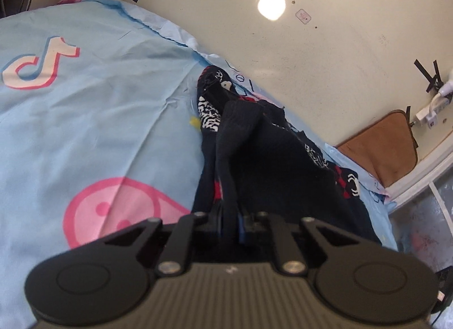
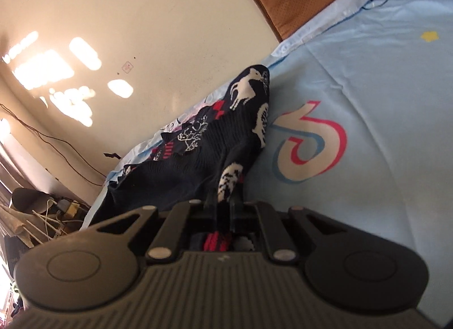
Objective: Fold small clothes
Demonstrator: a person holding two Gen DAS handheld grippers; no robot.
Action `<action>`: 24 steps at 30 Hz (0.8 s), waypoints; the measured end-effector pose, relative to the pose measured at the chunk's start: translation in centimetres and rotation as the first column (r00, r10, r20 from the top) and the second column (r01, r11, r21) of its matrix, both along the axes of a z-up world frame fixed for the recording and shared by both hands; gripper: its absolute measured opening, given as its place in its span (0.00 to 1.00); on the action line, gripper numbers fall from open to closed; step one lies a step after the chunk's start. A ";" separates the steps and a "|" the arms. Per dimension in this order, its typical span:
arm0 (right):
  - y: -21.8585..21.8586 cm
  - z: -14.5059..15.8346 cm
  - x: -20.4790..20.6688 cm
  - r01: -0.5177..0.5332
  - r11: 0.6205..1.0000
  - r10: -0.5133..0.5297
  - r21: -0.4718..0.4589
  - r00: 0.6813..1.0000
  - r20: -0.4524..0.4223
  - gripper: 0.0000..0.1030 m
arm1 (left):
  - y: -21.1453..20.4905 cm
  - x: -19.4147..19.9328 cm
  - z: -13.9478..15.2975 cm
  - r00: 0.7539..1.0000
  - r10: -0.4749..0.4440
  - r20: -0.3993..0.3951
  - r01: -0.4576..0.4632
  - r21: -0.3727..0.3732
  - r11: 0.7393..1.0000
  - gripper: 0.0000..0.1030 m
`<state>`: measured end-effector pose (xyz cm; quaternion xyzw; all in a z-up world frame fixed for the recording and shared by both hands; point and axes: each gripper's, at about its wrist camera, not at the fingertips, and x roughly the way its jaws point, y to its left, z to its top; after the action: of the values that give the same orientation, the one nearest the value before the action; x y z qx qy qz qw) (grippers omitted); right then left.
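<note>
A small dark navy knitted garment with white and red patterns lies stretched over the light blue sheet. My left gripper is shut on one dark edge of it, with cloth bunched between the jaws. In the right wrist view the same garment shows white animal figures and red squares. My right gripper is shut on a patterned edge of it, and red-striped cloth shows between the jaws. The garment is pulled up off the sheet between the two grippers.
The sheet has pink and white logo prints and covers a raised surface. Beyond its edge is a cream floor with a brown mat, black tape marks and a white plug. Cables and clutter lie at the far left.
</note>
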<state>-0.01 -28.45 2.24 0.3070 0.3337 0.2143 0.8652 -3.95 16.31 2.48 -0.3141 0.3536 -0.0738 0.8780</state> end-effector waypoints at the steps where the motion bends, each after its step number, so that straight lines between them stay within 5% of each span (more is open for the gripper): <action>1: -0.1 0.4 -0.5 -0.004 1.000 0.004 0.000 1.000 0.014 0.09 | 0.3 -0.9 0.1 1.000 -0.013 -0.005 0.013 -0.018 1.000 0.08; 6: -0.2 1.2 -3.1 -0.040 0.999 0.041 -0.036 0.998 0.049 0.09 | 1.4 -4.5 -0.3 0.999 -0.027 -0.044 0.025 -0.041 0.999 0.08; 12: -0.7 -2.0 -3.3 -0.001 1.000 0.001 0.014 0.999 -0.043 0.13 | 2.0 -5.1 -1.3 0.999 -0.013 -0.053 0.009 -0.081 0.997 0.17; 14: -1.3 -1.4 -3.7 0.029 0.999 -0.029 0.028 0.999 -0.025 0.22 | 2.1 -5.5 -0.6 1.000 0.000 -0.020 -0.001 -0.065 0.998 0.38; 16: -2.0 -0.3 -4.5 0.093 0.996 -0.093 0.008 0.995 0.043 0.43 | 2.2 -6.2 0.6 0.999 0.027 0.033 -0.026 -0.031 0.999 0.48; 21: -1.7 1.5 -5.3 0.176 0.982 -0.164 -0.067 0.973 0.160 0.48 | 2.4 -6.8 3.5 0.976 0.078 0.202 -0.072 -0.038 0.997 0.62; 24: -0.4 1.5 -5.4 0.214 0.972 -0.189 -0.100 0.958 0.216 0.59 | 1.1 -5.9 4.5 0.961 0.102 0.256 -0.101 -0.019 0.995 0.77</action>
<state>-5.42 -28.81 3.69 0.2623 0.2221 0.1344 0.9294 -9.89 17.42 6.97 -0.3222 0.2202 -0.0699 0.9180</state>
